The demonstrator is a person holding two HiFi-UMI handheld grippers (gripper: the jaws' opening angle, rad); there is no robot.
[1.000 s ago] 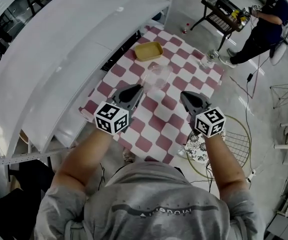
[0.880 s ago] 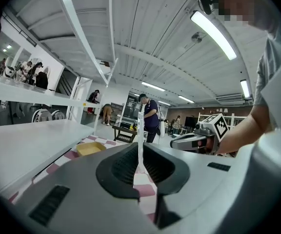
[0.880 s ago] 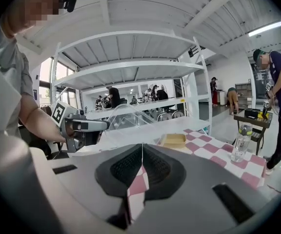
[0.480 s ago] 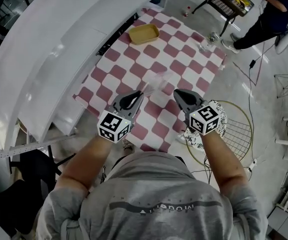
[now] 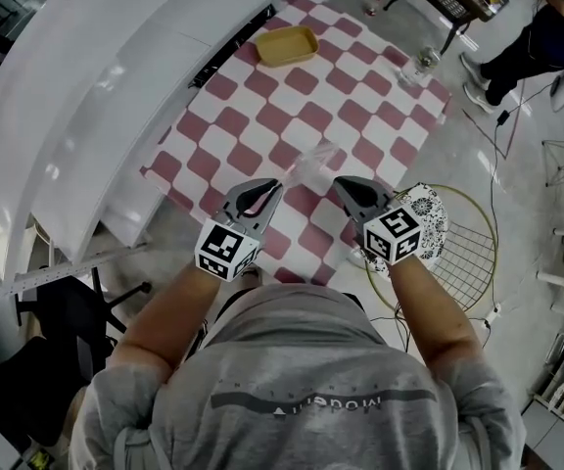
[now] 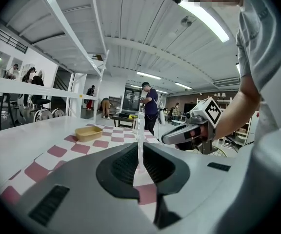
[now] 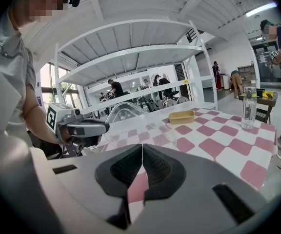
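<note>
Both claws are closed with nothing in them. The left claw [image 5: 269,187] shows its jaws pressed to a thin seam in the left gripper view, and the right claw [image 5: 344,185] shows the same in the right gripper view. They hang side by side over the near edge of the checkered table [image 5: 292,106], tips pointing inward.

A clear plastic container [image 5: 311,167] stands on the table between the two tips, close to that near edge. Whether either tip touches it cannot be told.

The middle of the table is bare checks. A yellow tray [image 5: 285,45] sits by the table's far left edge, and a bottle [image 5: 421,64] stands at its far right corner.

A white shelf [image 5: 116,76] runs tight along the table's left side. The table's right side faces open floor, and a wire chair [image 5: 468,272] stands off its near right corner.
</note>
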